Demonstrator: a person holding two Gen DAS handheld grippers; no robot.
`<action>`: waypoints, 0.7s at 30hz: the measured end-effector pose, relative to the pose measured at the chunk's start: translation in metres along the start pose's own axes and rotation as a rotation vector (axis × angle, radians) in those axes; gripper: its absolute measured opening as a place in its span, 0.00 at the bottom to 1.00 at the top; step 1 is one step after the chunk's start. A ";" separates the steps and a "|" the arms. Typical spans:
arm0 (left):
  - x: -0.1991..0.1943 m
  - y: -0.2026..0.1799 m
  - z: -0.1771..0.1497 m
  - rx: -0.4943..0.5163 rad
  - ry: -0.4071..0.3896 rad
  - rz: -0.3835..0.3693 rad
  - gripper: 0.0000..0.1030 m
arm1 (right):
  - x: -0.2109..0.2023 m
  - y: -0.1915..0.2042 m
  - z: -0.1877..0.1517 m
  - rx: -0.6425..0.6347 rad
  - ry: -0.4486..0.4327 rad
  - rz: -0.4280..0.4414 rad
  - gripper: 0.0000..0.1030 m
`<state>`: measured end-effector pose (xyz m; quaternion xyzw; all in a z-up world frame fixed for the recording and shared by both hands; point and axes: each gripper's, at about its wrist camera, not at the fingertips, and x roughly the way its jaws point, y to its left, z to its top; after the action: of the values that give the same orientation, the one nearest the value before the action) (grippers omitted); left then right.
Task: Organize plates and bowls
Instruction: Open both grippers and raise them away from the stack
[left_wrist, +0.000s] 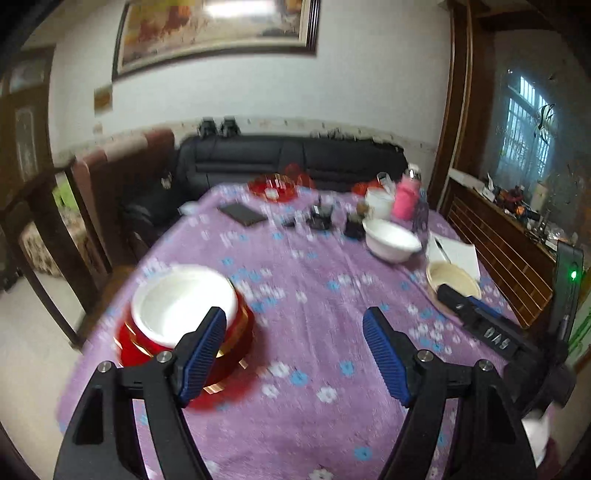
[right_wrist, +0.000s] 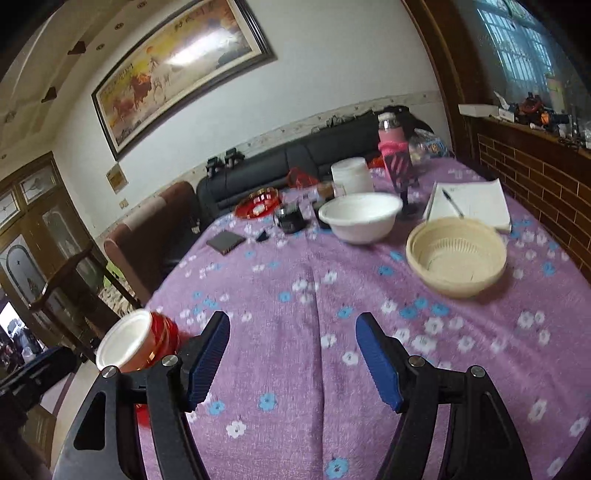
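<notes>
Grippers both spread wide, nothing held: left gripper (left_wrist: 295, 354) and right gripper (right_wrist: 291, 356) hover over the purple floral tablecloth (right_wrist: 314, 295). Near the table's left edge, a white bowl (left_wrist: 184, 302) sits nested in a red bowl with gold bands (left_wrist: 236, 343), just beside the left gripper's left finger. Farther back on the right stands a white bowl on its own (right_wrist: 360, 218), and nearer than it a cream slotted basket bowl (right_wrist: 456, 256); a red plate (right_wrist: 258, 206) lies at the far end among clutter. Handling guess: all look like light, stiff plastic or foam ware with glossy, probably slippery walls, not very fragile. Best hold is likely a pinch across the rim, one finger inside and one outside; the basket's slots should give more bite. The nested pair may separate if lifted by the inner bowl only.
</notes>
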<state>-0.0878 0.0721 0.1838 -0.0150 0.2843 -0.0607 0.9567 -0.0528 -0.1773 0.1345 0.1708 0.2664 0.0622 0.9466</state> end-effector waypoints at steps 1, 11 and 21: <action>-0.010 0.001 0.010 0.016 -0.028 0.019 0.74 | -0.008 0.000 0.016 -0.010 -0.014 0.007 0.73; -0.073 -0.013 0.098 0.118 -0.283 0.176 0.91 | -0.125 0.008 0.205 -0.105 -0.265 -0.060 0.76; 0.032 -0.058 0.073 0.071 -0.023 -0.100 0.91 | -0.071 -0.008 0.172 -0.129 -0.196 -0.151 0.88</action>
<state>-0.0273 0.0102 0.2315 0.0043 0.2696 -0.1185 0.9557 -0.0226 -0.2494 0.3035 0.0944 0.1800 -0.0094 0.9791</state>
